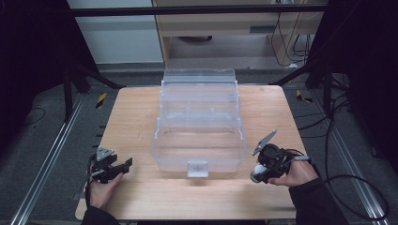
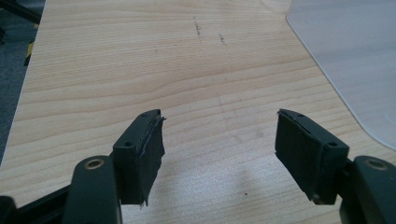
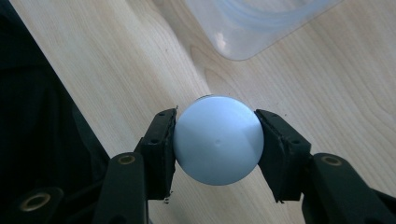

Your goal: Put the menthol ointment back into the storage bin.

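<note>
— How are the hands sitting, taking the clear box (image 1: 199, 123) as the marker?

— In the high view both are resting at the near edge of the tabletop (image 1: 141, 108), one on each side of the box. The left hand (image 1: 100, 189) is lying near the box's front left corner, its left tongs (image 1: 123, 166) pointing towards the box. The right hand (image 1: 297, 174) is sitting near the front right corner, wrist angled inward, with the grey plate of its right tongs (image 1: 256, 173) sticking up.

— What are the gripper views adding?

— The left gripper view is showing bare wood grain between the jaws, and a rounded corner of the box's base (image 2: 355, 65) off to one side. The right gripper view is showing a white ball (image 3: 217, 139) close up, which the high view is giving only as a small pale blob (image 1: 258, 170) at the tongs' tip. A corner of the box (image 3: 252, 28) is lying just beyond the ball.

— And the tongs themselves?

— The left tongs (image 2: 219, 149) are standing spread wide, released, with nothing between the pads and the tabletop (image 2: 140, 60) below. The right tongs (image 3: 216, 140) are clenched on the white ball, one pad pressing each side, holding it over the tabletop (image 3: 327, 93) beside the box's front right corner. Whether the ball is touching the wood, I cannot tell.
</note>
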Available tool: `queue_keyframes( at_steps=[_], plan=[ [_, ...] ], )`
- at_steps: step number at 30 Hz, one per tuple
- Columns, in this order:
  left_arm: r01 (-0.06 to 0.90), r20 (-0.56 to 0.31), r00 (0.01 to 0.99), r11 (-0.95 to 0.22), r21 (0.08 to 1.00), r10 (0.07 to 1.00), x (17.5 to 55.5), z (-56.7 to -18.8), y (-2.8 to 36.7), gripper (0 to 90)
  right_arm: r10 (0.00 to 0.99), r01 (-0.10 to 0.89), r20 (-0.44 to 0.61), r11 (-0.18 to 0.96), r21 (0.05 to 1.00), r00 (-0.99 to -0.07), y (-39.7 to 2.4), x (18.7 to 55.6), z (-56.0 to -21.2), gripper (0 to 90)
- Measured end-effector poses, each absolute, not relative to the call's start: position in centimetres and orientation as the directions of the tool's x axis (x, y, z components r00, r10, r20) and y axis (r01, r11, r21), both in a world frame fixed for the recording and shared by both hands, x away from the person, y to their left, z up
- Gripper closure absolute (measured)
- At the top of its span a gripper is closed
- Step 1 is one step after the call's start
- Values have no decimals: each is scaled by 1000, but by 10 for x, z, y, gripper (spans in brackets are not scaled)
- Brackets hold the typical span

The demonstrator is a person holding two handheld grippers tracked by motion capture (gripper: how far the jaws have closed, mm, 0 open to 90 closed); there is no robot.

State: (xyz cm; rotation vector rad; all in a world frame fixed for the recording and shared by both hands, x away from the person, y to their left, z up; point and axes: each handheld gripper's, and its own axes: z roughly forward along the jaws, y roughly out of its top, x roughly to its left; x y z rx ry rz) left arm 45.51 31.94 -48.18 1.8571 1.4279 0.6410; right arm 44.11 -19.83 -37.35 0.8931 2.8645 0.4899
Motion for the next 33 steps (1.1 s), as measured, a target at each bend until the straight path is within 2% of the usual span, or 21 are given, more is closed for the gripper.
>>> queue_keyframes(
  at_steps=[16,33],
  plan=[
    [619,-31,278,-154,770,960,455,-483,320,320,588,538,-18,753,378,-809,-195,444,-341,505],
    [620,-32,280,-155,769,959,455,-483,320,320,564,508,-24,760,405,-825,-179,457,-310,505]
  ],
)
